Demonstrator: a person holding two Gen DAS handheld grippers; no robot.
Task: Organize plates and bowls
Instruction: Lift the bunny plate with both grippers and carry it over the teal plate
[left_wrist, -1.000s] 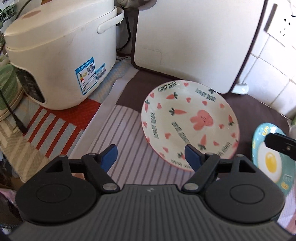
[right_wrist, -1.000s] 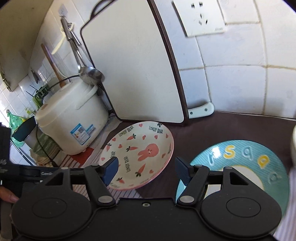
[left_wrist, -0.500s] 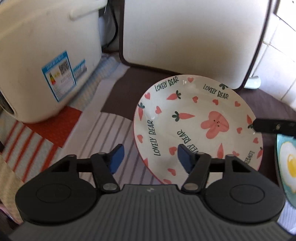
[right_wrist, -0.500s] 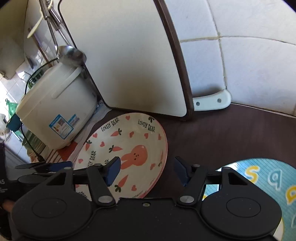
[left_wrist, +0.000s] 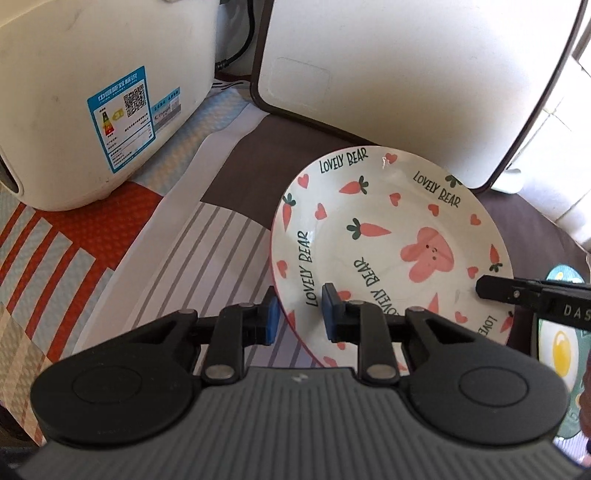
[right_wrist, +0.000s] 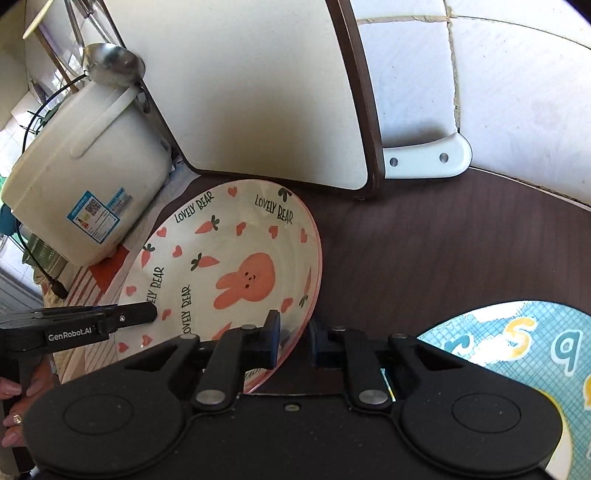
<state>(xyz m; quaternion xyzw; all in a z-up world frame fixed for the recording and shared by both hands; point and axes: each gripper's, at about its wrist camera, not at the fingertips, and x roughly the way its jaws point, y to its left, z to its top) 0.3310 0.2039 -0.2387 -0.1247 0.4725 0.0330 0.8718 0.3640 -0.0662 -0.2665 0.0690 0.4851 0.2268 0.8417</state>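
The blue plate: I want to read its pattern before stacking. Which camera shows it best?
The right wrist view: the blue plate shows a broad stretch with yellow and blue letters on a grid. The left wrist view catches only a sliver at its right edge, with a fried egg picture, partly behind the right tool.

L gripper (left_wrist: 298, 316) jaws have just been closing, now pinching near-left rim of bunny plate (left_wrist: 391, 254), blue pads either side of edge. R gripper (left_wrist: 491, 287) tip is reaching in from right, sitting over plate's right rim. Rice cooker (left_wrist: 92, 96) is standing far left w/ white board (left_wrist: 406, 81) leaning behind. Egg plate (left_wrist: 557, 354) is peeking at right edge.
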